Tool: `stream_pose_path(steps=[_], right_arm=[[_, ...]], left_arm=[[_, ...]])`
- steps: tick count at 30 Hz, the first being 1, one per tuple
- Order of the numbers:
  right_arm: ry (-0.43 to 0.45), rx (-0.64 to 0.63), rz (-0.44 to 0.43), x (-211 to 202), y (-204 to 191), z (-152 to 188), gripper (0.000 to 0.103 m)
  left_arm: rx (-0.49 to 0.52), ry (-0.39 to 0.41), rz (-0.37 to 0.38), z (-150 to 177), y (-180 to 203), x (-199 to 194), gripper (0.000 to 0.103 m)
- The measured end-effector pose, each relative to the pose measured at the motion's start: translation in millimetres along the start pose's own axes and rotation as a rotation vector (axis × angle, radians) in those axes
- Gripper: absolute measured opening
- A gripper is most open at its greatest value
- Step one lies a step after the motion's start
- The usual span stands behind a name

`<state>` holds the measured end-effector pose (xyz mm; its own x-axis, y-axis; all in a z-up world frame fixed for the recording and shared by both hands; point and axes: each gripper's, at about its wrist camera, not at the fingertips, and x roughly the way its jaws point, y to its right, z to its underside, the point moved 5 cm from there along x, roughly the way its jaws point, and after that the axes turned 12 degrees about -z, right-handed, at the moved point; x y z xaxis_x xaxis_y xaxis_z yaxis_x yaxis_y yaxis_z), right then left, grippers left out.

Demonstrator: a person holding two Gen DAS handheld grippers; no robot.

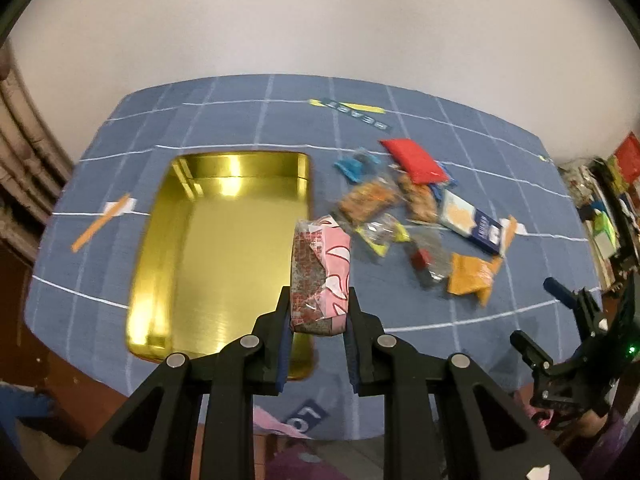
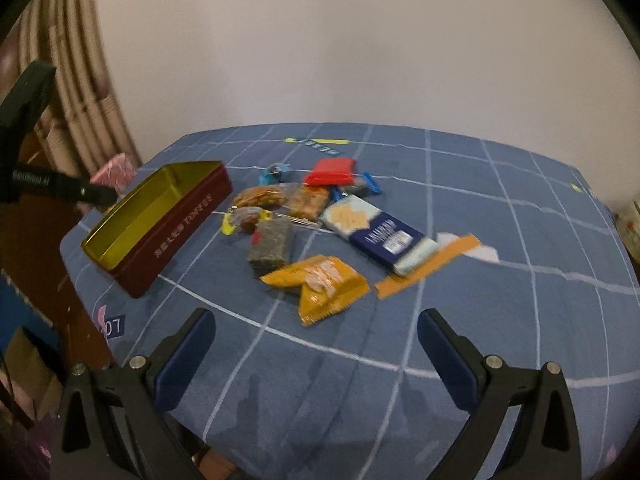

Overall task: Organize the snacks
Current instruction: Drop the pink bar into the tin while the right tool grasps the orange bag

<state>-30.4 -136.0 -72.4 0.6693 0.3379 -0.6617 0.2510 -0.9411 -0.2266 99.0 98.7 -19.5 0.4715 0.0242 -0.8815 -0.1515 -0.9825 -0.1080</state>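
Left wrist view: a pink-and-white wrapped snack [image 1: 320,276], crinkled with red print, sits clamped between the left fingers [image 1: 285,312], raised over the gold tin's [image 1: 224,240] right edge. Right fingers [image 2: 200,332] stand wide apart, empty, behind the yellow packet [image 2: 320,284].

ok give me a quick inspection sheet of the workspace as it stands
surface: blue grid tablecloth, strips of orange tape on it
job's things: gold-lined tin, empty; loose snacks beside it, among them a yellow packet, a blue cracker pack and a red packet
clutter: nothing seen
grippers: left tool shut on pink snack packet over the tin's edge; right tool open, empty
cables: nothing seen
surroundings: plain white wall
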Motion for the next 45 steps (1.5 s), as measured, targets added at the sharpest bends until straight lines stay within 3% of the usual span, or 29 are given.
stream_pose_path(steps=[4,11,15,19,23,33,40,42,45], right_arm=[[-0.068,-0.112,-0.034,22,1,-12,0.102],[-0.222,-0.195,-0.084,63,17,-26,0.097],[-0.304,-0.220,-0.123,83,22,-25,0.084],[-0.359,-0.224,-0.158,97,23,-22,0.079],[-0.406,-0.222,-0.165,109,25,-17,0.062],[-0.413,-0.214,-0.180,112,27,-18,0.053],[-0.402,-0.200,-0.179,106,22,-15,0.050],[-0.390,-0.182,-0.187,102,18,-14,0.050],[-0.364,-0.153,-0.195,93,14,-12,0.050]], left_arm=[[-0.008,0.001,-0.037,-9,-22,3,0.020],[-0.010,-0.008,-0.075,-23,-50,14,0.020],[0.004,-0.044,-0.073,-33,-58,33,0.020],[0.024,-0.050,-0.085,-43,-60,52,0.020],[0.035,-0.074,-0.074,-55,-63,77,0.020],[0.111,-0.121,-0.150,-74,-70,145,0.020],[0.125,-0.115,-0.183,-83,-75,163,0.023],[0.130,-0.108,-0.177,-85,-76,164,0.028],[0.140,-0.071,-0.213,-83,-78,155,0.047]])
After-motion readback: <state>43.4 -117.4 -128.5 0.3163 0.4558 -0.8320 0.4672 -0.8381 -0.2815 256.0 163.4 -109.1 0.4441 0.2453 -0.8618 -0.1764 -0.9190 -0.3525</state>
